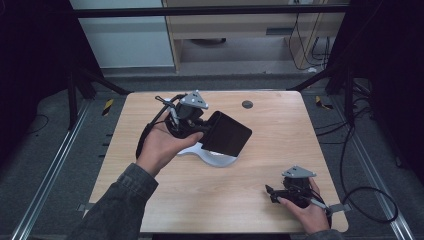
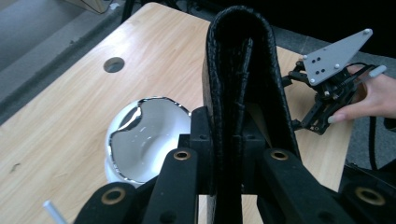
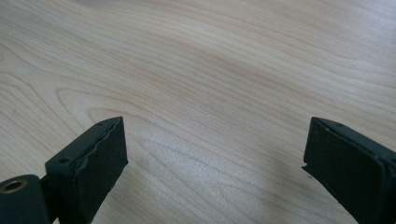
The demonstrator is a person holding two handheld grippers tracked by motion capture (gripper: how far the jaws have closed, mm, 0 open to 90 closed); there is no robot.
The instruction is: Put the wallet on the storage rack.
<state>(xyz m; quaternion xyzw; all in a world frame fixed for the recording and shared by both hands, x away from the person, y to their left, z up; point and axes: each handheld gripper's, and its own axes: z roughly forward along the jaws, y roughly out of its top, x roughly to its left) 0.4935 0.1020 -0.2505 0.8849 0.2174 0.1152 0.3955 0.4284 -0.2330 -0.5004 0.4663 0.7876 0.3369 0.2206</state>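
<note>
A black, leather-textured folded pouch [image 1: 228, 132] [image 2: 239, 65] is held edge-up above the table, with my left gripper [image 1: 204, 131] [image 2: 227, 136] shut on its lower edge. Under and beside it sits a glossy white bowl [image 1: 214, 158] [image 2: 140, 140] on the wooden table [image 1: 210, 200]. My right gripper [image 1: 270, 192] [image 3: 215, 163] rests low near the table's front right corner, its jaws wide apart with only bare wood [image 3: 196, 74] between them. In the left gripper view that right gripper [image 2: 317, 119] lies beyond the pouch, held by a hand.
A round cable hole [image 1: 247, 104] [image 2: 114, 64] is set in the table's far side. Black cables [image 1: 367, 200] trail off the right edge onto the floor. Metal rails [image 1: 55, 165] run along both sides of the table.
</note>
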